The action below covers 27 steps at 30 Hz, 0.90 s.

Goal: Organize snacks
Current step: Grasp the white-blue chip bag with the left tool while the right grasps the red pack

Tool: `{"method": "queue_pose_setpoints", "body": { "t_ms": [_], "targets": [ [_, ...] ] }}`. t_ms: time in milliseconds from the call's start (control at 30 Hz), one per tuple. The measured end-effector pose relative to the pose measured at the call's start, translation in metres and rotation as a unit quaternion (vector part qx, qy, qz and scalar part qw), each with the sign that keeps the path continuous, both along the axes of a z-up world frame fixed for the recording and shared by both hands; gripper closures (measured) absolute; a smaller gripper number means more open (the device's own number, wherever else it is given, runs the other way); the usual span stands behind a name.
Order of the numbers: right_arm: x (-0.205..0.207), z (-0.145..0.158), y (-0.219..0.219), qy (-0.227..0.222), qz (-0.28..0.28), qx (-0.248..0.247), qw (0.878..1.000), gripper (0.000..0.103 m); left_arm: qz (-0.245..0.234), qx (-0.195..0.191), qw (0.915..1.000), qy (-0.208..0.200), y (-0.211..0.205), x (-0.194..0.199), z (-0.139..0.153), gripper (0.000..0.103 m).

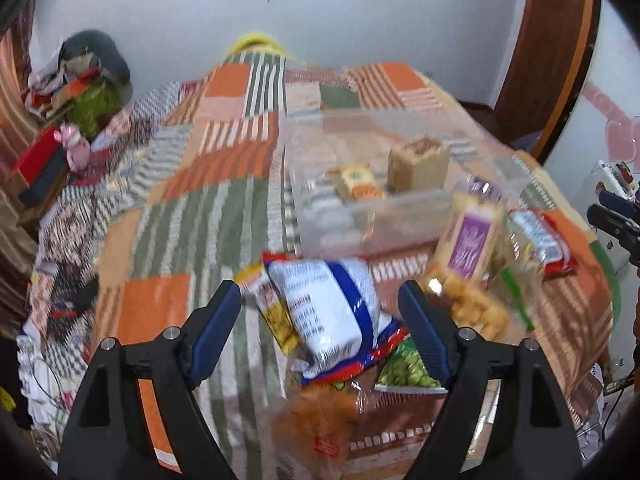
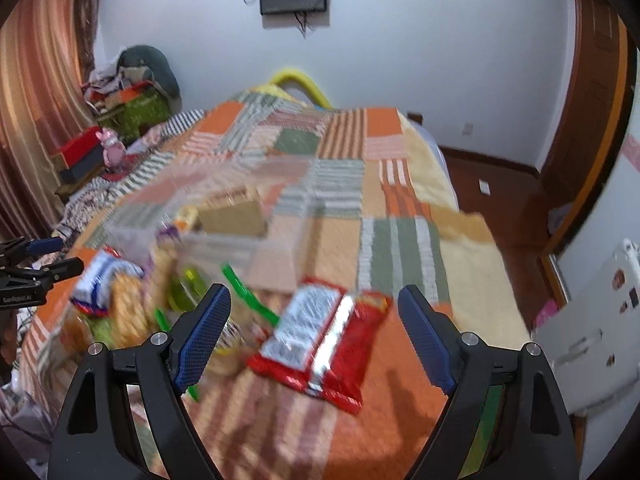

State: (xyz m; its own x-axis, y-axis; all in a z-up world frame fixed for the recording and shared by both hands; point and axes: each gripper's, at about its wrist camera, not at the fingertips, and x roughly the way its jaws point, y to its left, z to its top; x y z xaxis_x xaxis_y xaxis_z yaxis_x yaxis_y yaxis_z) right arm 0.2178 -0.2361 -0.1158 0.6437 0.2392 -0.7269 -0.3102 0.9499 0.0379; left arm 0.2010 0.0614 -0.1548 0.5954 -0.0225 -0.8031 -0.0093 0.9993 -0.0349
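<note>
Snacks lie in a heap on a patchwork bedspread (image 1: pixel 180 208). My left gripper (image 1: pixel 320 288) is open over a white and blue bag (image 1: pixel 328 312); the bag lies between the fingers and the pads stand clear of it. Under it are a yellow packet (image 1: pixel 276 320), a green pea packet (image 1: pixel 404 372) and a brown bag (image 1: pixel 320 420). A clear plastic box (image 1: pixel 360 216) beyond holds a brown pack (image 1: pixel 418 164) and a small yellow pack (image 1: pixel 356 182). My right gripper (image 2: pixel 314 292) is open just above a red packet (image 2: pixel 320 340) without touching it.
A purple-labelled biscuit pack (image 1: pixel 468 240) leans by the box. Clothes and boxes (image 2: pixel 128 92) are piled left of the bed. A wooden door (image 2: pixel 592 100) and a white appliance (image 2: pixel 592 340) stand to the right. The picture is blurred.
</note>
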Motion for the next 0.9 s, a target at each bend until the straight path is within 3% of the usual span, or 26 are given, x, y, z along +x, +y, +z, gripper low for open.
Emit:
{"method": "queue_pose_setpoints", "body": {
  "t_ms": [167, 500, 767, 900],
  "targets": [
    [0.005, -0.024, -0.011, 0.033, -0.014, -0.002, 0.999, 0.019, 0.009, -0.018, 0.9993, 0.031, -0.001, 0.008, -0.027, 0.022],
    [0.022, -0.050, -0.008, 0.068, -0.021, -0.003, 0.997, 0.015, 0.023, -0.036, 0.9979, 0.047, 0.000, 0.023, -0.054, 0.022],
    [0.024, -0.064, 0.001, 0.093, -0.012, -0.006, 0.996, 0.013, 0.008, -0.039, 0.9986, 0.035, -0.006, 0.023, -0.054, 0.037],
    [0.021, -0.062, -0.002, 0.089, -0.014, -0.004, 0.996, 0.028, 0.004, -0.032, 0.9990, 0.032, -0.009, 0.019, -0.051, 0.044]
  ]
}}
